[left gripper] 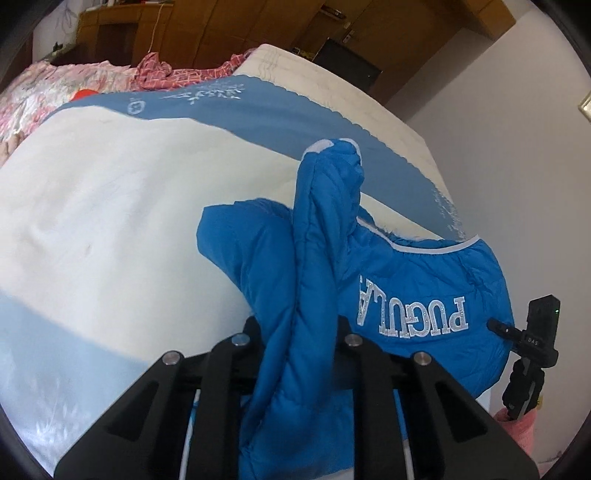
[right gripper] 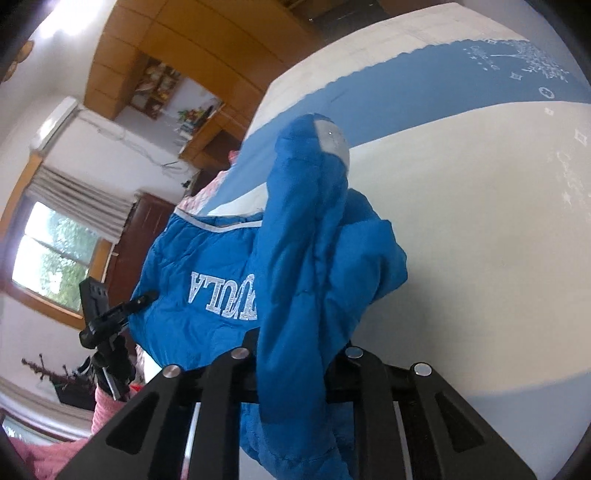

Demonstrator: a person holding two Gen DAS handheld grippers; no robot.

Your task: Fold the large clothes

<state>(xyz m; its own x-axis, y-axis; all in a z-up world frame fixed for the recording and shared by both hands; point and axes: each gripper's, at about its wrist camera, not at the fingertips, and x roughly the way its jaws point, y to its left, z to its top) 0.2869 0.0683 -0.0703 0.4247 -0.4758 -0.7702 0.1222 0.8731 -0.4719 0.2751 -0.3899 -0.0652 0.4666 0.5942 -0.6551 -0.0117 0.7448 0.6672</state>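
Both grippers are angling downward over the bed (left gripper: 92, 192), each clamping a fold of the blue padded jacket (left gripper: 406, 288). The left gripper (left gripper: 299, 332) and right gripper (right gripper: 295, 354) are holding it above the bed's cream blanket (right gripper: 480, 240), lettering upside down.

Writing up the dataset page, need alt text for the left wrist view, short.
The left gripper is shut on a bunched fold of a blue padded jacket, lettered PUGULA, held up over a bed with a cream and blue blanket. The right gripper pinches the jacket's far edge. Wooden wardrobes stand behind the bed.
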